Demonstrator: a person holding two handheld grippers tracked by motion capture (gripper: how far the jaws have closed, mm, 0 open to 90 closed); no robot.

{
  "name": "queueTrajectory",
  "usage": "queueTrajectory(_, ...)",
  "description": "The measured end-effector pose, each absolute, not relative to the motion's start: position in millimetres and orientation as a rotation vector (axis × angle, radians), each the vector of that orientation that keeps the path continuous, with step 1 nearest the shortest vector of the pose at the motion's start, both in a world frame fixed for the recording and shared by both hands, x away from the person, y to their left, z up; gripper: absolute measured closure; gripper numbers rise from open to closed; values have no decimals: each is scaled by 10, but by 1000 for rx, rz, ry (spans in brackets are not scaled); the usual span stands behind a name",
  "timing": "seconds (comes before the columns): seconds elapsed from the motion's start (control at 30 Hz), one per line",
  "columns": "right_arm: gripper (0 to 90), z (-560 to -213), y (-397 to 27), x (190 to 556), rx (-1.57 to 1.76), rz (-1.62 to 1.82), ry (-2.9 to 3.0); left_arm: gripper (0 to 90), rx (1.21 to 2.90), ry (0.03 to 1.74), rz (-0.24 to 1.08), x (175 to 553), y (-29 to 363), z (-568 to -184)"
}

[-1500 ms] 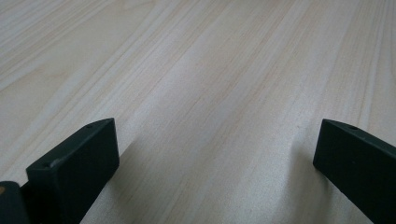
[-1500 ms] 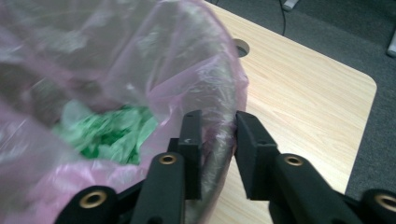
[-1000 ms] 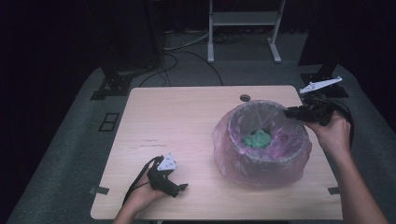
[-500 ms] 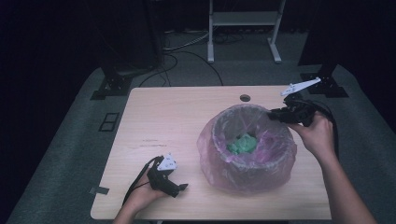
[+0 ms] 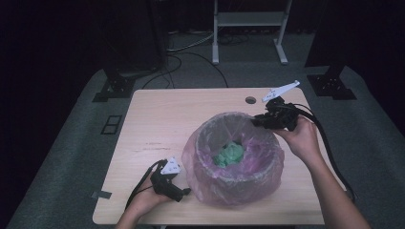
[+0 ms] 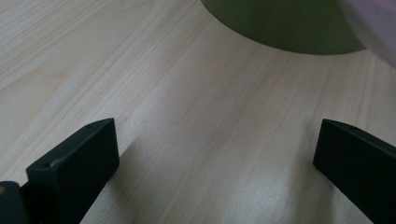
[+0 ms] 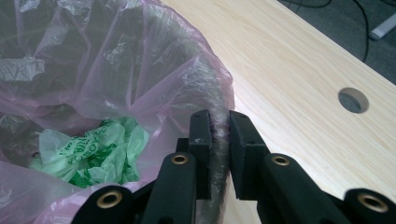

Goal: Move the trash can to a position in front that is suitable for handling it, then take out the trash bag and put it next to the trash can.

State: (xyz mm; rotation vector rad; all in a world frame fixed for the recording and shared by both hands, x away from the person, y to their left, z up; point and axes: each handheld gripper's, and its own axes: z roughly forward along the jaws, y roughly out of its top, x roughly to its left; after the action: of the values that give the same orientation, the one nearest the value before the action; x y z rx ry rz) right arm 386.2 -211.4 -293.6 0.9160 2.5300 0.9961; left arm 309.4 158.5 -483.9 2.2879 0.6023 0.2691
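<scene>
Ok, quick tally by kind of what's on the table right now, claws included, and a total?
Bins: 1, the round bin
Pink bin liners: 1, the pink liner over its rim
Green crumpled bags: 1, the green bag inside
Claws: 2, the left claw and the right claw
Total: 5

lab or studio: bare wooden table (image 5: 191, 114), black curtains, floor cables (image 5: 191, 52), equipment stands (image 5: 248, 28).
</scene>
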Motion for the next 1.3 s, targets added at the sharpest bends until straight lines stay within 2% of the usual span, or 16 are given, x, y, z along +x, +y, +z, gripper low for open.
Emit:
queueTrajectory(0.1,789,-2940,-2111,3847,909,1004,2526,0,2288,601,268,3093,1587,-4839)
queueTrajectory(0.2,719,-2920,-2147,3812,908,1045,2508,0,2288,601,267,3092,1588,-4839)
queueTrajectory(0.47,656,-2761,-2290,3612,878,1099,2455,0,2289,602,266,3073,1619,-4838)
queueTrajectory(0.73,648,-2647,-2432,3329,829,1160,2430,0,2288,620,277,3017,1752,-4836)
queueTrajectory(1.03,624,-2698,-2603,3043,798,1211,2471,0,2282,636,282,2974,1773,-4838)
queueTrajectory(1.3,608,-2819,-2586,2973,793,1177,2527,0,2281,638,282,2972,1773,-4838)
